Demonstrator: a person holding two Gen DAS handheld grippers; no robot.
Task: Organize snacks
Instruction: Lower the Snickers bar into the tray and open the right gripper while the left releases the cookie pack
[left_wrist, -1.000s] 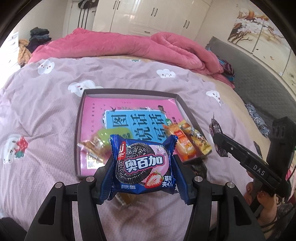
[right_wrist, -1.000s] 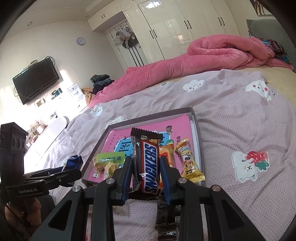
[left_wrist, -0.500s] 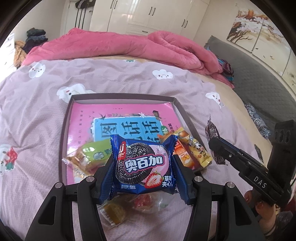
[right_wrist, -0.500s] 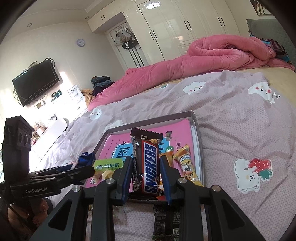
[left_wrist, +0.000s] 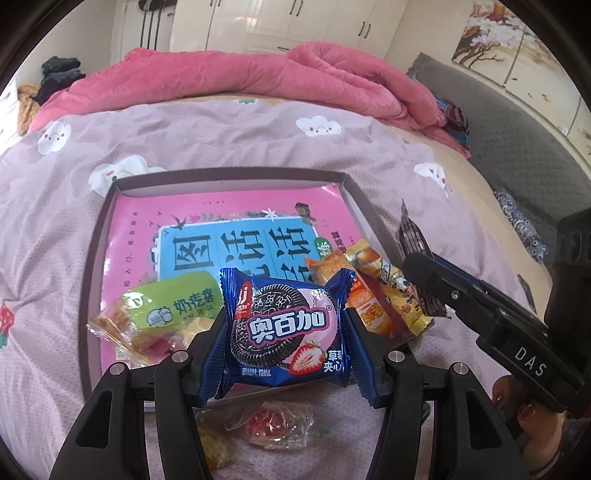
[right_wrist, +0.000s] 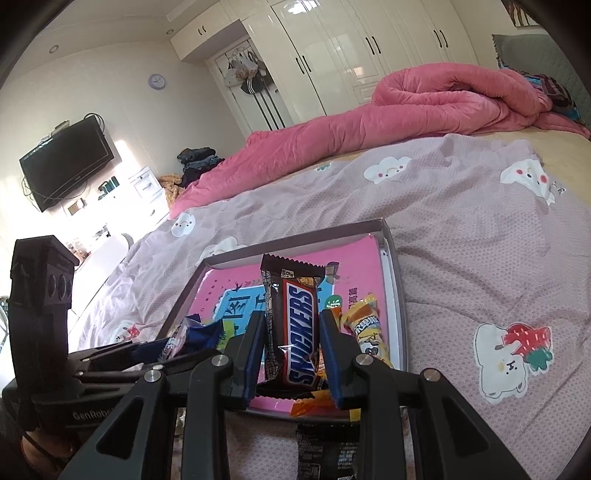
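**A:** Right, I've got both packets over the near end of the tray (left_wrist: 354, 192) now. How would you set them down?

**B:** Lower each one until its bottom edge sits on the pink sheet lining the tray, then let go. The near end is crowded, so aim for the bare pink patch further in. What's in your left gripper (left_wrist: 284, 332)?

**A:** The blue cookie packet (left_wrist: 282, 328). The jaws stand partly apart and pinch it by its two crimped sides, flat face towards the camera. It hangs above the tray's near edge, just beside the green packet (left_wrist: 177, 302) and the orange packets (left_wrist: 365, 306) already lying inside.

**B:** And the right gripper (right_wrist: 291, 345)?

**A:** Nearly pressed together, clamped on the Snickers bar (right_wrist: 295, 321), which stands upright between the pads with its top end poking well above them. It's over the tray's near right part, next to the yellow packet (right_wrist: 369, 332).

**B:** I'd tip that bar flat before releasing, or I reckon it topples onto its neighbours.

**A:** Agreed. A clear-wrapped sweet (left_wrist: 273, 424) lies on the bedspread (left_wrist: 221, 140) outside the tray, below my left jaws.
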